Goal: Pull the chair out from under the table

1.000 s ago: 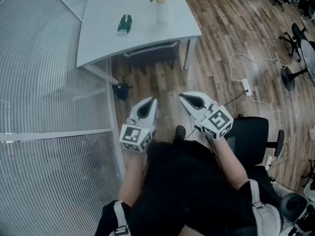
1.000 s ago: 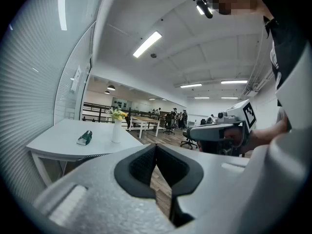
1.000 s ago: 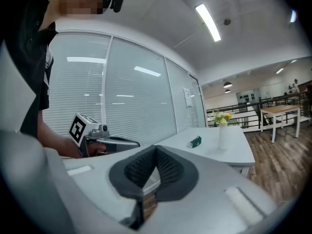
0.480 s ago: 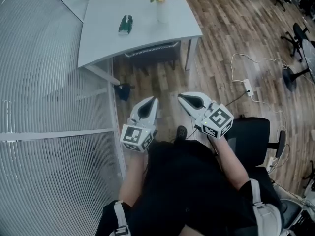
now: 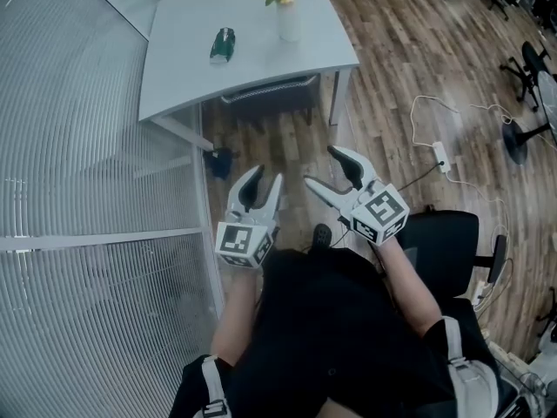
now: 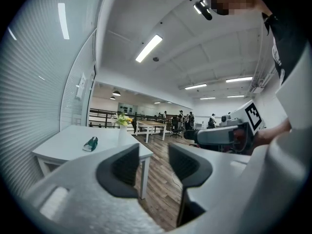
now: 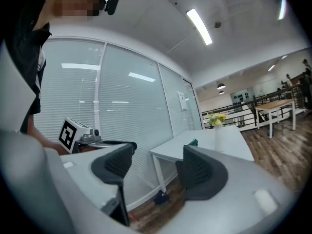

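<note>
The dark grey chair (image 5: 268, 91) is tucked under the white table (image 5: 174, 68), with only its back showing at the table's near edge. Both grippers hang in the air well short of it, above the wooden floor. My left gripper (image 5: 264, 179) has its jaws opening, a modest gap between them and nothing in it. My right gripper (image 5: 322, 167) has its jaws opening wide, also around nothing. The left gripper view shows its own jaws (image 6: 156, 156) with the table (image 6: 68, 143) beyond. In the right gripper view, its jaws (image 7: 156, 165) frame the table (image 7: 204, 145).
A vase of flowers (image 5: 286, 11) and a green object (image 5: 222, 43) sit on the table. A glass wall with blinds (image 5: 87, 190) runs along the left. A small dark thing (image 5: 219, 160) lies by the table leg. A black office chair (image 5: 444, 242) and a power strip (image 5: 438, 153) are at the right.
Both grippers went from shut to open, the right one wider than the left. The hands have stayed almost where they were.
</note>
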`<action>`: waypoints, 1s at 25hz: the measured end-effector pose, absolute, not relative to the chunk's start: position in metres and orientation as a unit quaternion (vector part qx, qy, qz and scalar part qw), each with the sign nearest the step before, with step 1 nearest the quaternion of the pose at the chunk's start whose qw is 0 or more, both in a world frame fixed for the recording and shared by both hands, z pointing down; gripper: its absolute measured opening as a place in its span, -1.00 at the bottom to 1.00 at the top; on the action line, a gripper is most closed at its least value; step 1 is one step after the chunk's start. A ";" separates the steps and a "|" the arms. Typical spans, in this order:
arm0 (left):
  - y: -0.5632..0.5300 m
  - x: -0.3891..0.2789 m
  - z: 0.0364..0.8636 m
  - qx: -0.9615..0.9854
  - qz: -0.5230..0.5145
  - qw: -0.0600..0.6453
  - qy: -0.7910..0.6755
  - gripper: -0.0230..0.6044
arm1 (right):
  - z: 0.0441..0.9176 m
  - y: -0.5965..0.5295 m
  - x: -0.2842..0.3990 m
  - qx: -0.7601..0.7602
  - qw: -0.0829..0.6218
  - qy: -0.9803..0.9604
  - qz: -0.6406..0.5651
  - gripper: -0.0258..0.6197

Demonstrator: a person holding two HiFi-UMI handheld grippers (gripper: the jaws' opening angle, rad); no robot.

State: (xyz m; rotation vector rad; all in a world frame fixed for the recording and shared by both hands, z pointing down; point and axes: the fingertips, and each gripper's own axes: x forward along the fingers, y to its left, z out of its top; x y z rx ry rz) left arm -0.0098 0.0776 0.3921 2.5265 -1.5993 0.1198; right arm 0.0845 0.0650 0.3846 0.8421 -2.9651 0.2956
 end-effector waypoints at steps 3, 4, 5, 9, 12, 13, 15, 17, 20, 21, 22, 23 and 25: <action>0.074 -0.010 0.396 0.832 0.052 0.059 -0.549 -0.09 | 0.389 0.061 0.089 0.281 0.029 -0.955 0.089 0.07; 0.074 -0.009 0.396 0.832 0.056 0.059 -0.549 -0.09 | 0.390 0.061 0.091 0.282 0.033 -0.955 0.088 0.07; 0.074 -0.008 0.397 0.832 0.057 0.060 -0.548 -0.09 | 0.391 0.061 0.092 0.282 0.035 -0.955 0.089 0.07; 0.075 -0.003 0.399 0.832 0.058 0.062 -0.548 -0.09 | 0.396 0.061 0.096 0.281 0.041 -0.955 0.090 0.07; 0.074 -0.002 0.398 0.832 0.061 0.058 -0.548 -0.09 | 0.397 0.060 0.097 0.280 0.047 -0.955 0.089 0.07; 0.073 -0.003 0.397 0.831 0.063 0.057 -0.550 -0.09 | 0.397 0.059 0.096 0.281 0.048 -0.955 0.089 0.07; 0.072 -0.007 0.398 0.829 0.066 0.054 -0.553 -0.09 | 0.398 0.058 0.094 0.281 0.050 -0.955 0.086 0.07; 0.072 -0.010 0.401 0.826 0.067 0.056 -0.557 -0.09 | 0.399 0.058 0.094 0.281 0.052 -0.955 0.084 0.07; 0.074 -0.013 0.404 0.824 0.069 0.060 -0.559 -0.09 | 0.402 0.059 0.096 0.284 0.059 -0.953 0.084 0.07; 0.073 -0.014 0.404 0.824 0.070 0.059 -0.559 -0.09 | 0.404 0.058 0.096 0.286 0.061 -0.953 0.084 0.07; 0.073 -0.015 0.404 0.824 0.070 0.059 -0.559 -0.09 | 0.406 0.057 0.095 0.288 0.063 -0.952 0.085 0.07; 0.071 -0.017 0.404 0.824 0.070 0.059 -0.559 -0.09 | 0.407 0.055 0.094 0.289 0.065 -0.951 0.086 0.07; 0.067 -0.021 0.406 0.824 0.069 0.060 -0.559 -0.09 | 0.409 0.050 0.092 0.292 0.068 -0.950 0.088 0.07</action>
